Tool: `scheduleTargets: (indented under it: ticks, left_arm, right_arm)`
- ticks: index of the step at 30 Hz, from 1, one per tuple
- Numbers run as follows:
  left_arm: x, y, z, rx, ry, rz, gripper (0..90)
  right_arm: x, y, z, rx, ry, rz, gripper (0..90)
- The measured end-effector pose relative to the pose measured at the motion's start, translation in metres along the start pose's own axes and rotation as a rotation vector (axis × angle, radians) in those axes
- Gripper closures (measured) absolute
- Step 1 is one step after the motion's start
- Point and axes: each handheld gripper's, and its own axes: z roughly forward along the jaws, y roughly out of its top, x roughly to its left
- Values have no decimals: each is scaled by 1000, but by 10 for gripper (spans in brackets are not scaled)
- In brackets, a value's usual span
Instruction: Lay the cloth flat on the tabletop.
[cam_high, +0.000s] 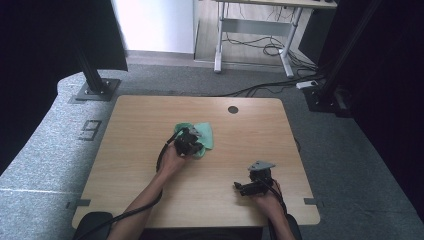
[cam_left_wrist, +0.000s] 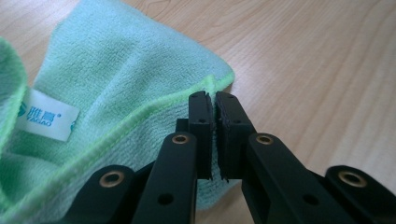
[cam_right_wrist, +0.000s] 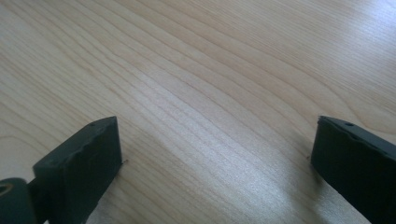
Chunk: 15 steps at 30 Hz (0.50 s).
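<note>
the green cloth (cam_high: 200, 135) lies crumpled near the middle of the wooden table (cam_high: 135, 150). the left gripper (cam_left_wrist: 213, 105) has its jaws pinched together on the cloth's stitched edge, near a corner; most of the fabric spreads toward ten o'clock in the left gripper view, white label (cam_left_wrist: 46, 120) at nine. the right gripper (cam_right_wrist: 215, 154), jaws wide with nothing between them, rests over bare wood at five o'clock from the cloth in the high view.

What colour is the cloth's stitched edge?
Bright lime green on the mint cloth; clearest in the left gripper view.

Grey carpet (cam_high: 350, 165), wooden table (cam_high: 150, 130), perhaps desk (cam_high: 260, 30) behind
</note>
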Motion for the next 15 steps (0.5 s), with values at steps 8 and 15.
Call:
scheduleTargets:
  ticks: [8, 15]
  left_arm:
    - [3, -16, -29, -58, -12, -29, 852]
    - [10, -41, -52, -104, 3, -76, 845]
  right_arm:
    - [1, 3, -2, -34, 93, 2, 164]
    - [6, 12, 3, -26, 157, 1, 197]
